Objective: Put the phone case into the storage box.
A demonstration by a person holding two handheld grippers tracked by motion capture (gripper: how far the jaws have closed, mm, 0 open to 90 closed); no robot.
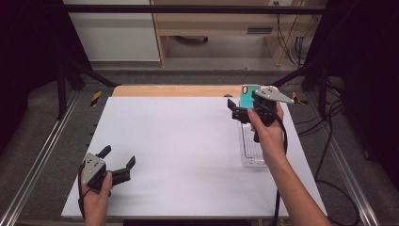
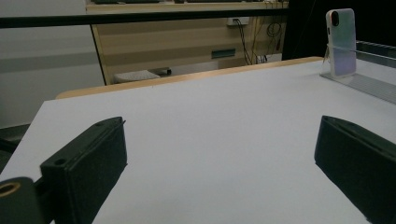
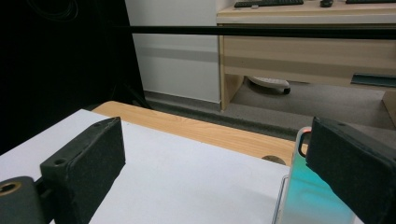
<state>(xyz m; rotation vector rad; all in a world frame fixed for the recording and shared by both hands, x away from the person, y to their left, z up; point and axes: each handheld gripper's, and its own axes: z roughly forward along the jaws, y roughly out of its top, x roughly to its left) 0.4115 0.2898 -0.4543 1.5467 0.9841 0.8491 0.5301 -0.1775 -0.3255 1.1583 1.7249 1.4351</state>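
Phone [image 1: 248,96] upright at rack's [image 1: 251,149] far end: thin, stiff, slick, probably light; grip side edges. Right claw [image 1: 239,112] wide, empty, beside phone; left claw [image 1: 117,161] wide, empty.

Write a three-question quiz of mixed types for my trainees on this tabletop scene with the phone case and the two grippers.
1. True or false: the right gripper clamps the phone case.
2. What holds the case upright? A) clear rack B) cardboard box C) a hand
3. Fill in: the left gripper's jaws stand ____.

Key: 1 false, its jaws stand open beside the case; 2 A; 3 open.
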